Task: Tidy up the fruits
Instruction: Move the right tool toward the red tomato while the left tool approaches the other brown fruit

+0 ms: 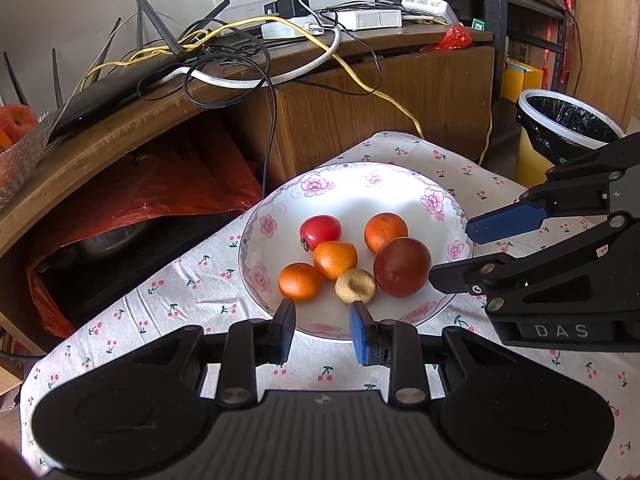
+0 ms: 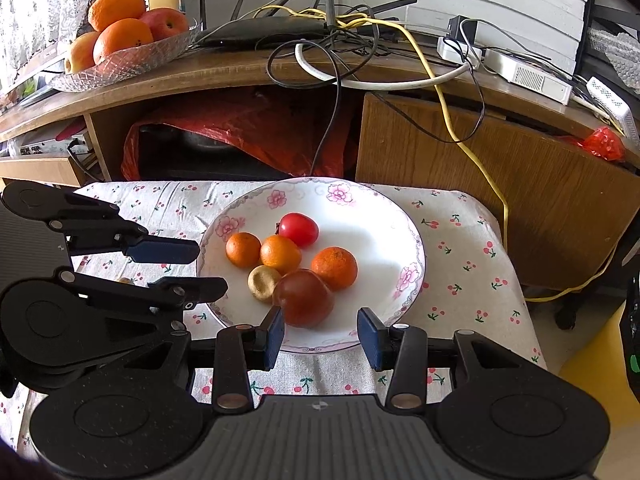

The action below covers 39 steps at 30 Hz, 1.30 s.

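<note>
A white plate with pink flowers sits on a cherry-print cloth. It holds a red tomato, three small oranges, a dark red-brown tomato and a small tan fruit. My left gripper hovers at the plate's near-left rim, jaws a little apart with nothing between them. My right gripper stands open at the near-right rim, its left pad close beside the dark tomato, nothing held.
A wooden desk behind the table carries a glass bowl of large oranges and apples, a router and tangled cables. A red plastic bag fills the shelf below. A lined bin stands at the right.
</note>
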{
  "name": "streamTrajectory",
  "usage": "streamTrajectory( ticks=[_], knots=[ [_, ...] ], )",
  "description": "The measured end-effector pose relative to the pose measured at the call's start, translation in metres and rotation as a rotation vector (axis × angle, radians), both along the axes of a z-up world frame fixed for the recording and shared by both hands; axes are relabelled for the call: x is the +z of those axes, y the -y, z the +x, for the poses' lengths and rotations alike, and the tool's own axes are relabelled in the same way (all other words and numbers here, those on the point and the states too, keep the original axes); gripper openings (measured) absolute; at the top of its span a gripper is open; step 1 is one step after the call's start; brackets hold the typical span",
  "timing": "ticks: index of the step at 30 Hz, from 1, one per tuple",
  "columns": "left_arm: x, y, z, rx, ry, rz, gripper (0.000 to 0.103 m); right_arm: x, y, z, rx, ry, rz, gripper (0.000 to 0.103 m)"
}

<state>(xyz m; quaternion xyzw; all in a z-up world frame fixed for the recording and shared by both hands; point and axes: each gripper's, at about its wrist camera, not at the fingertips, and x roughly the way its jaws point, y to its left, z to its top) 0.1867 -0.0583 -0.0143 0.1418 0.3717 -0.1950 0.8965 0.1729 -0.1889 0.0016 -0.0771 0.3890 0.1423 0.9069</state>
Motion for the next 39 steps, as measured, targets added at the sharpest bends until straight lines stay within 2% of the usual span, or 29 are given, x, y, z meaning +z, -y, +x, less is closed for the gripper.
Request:
streamTrajectory(
  ticks=[39],
  knots=[
    [0.007,-0.041,-0.027,0.025,0.007,0.014,0.039,0.004,-0.034,-0.015,0.088,-0.007,-0.022,0.037]
  ],
)
